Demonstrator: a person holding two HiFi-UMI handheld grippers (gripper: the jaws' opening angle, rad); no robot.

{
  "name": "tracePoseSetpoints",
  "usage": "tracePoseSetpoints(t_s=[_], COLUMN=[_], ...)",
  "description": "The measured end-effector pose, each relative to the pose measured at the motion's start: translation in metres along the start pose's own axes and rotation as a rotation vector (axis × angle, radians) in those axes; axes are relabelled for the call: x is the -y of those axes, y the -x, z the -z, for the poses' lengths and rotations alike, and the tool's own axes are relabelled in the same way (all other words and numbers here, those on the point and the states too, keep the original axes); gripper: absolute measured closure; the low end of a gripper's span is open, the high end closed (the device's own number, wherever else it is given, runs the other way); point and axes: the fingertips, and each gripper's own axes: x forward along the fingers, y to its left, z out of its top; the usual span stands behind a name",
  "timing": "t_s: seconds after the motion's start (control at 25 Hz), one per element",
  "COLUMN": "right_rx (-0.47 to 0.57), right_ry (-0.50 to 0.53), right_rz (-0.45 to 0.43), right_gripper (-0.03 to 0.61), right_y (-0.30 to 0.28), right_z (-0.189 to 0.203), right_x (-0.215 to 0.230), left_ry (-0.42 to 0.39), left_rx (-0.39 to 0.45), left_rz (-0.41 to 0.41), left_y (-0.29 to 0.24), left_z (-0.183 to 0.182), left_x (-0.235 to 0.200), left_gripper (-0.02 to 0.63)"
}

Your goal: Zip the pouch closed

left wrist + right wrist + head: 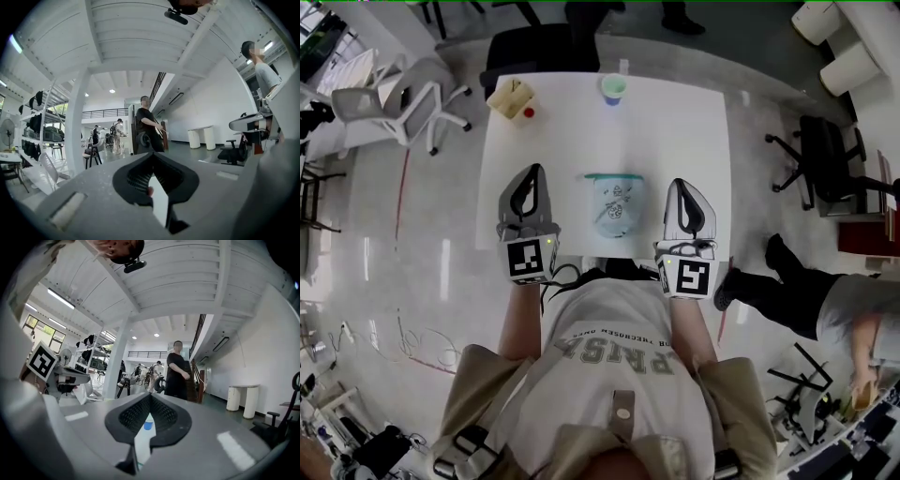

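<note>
1. Shirt (619, 361): large letters, upside down in the head view, read "PRIS"; the rest is creased, and the small line beside them is illegible.
2. Left cube (528, 260) and right cube (685, 277): black-and-white square codes, no letters.
3. Pouch (616, 206): print too small to read.

Office chairs (394, 101) and storage racks (41, 133) suggest a lab.

On the white table (694, 141) lie 1 pouch (615, 206) at the middle of the near edge, 1 cup (612, 88) at the far edge, and 1 tan box (510, 97) with 1 small red thing (529, 112) at the far left corner. There are 2 grippers over the near edge: 1 left gripper (536, 174) and 1 right gripper (678, 185). Round the table are 3 chairs: 1 white chair (398, 98) and 2 black ones, 1 black chair (534, 52) at the far edge and 1 (825, 159) off the right edge. Past the far right corner stand 2 white cylinders (851, 67).
</note>
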Motion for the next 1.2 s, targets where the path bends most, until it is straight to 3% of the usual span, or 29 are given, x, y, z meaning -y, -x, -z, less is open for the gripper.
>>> tracePoseSetpoints(t_s=[0.2, 1.2], right_rx=[0.014, 0.014], right_ry=[-0.010, -0.004], right_rz=[-0.003, 0.006], right_gripper=[0.577, 0.578], right_y=[-0.005, -0.011], right_z=[-0.009, -0.004], right_x=[0.000, -0.004], left_ry=[0.000, -0.035], left_rx=[0.026, 0.012], left_rz=[0.006, 0.001], left_y=[-0.002, -0.004], left_z=[-0.015, -0.004], left_x=[0.006, 0.007], left_gripper=[0.600, 0.600])
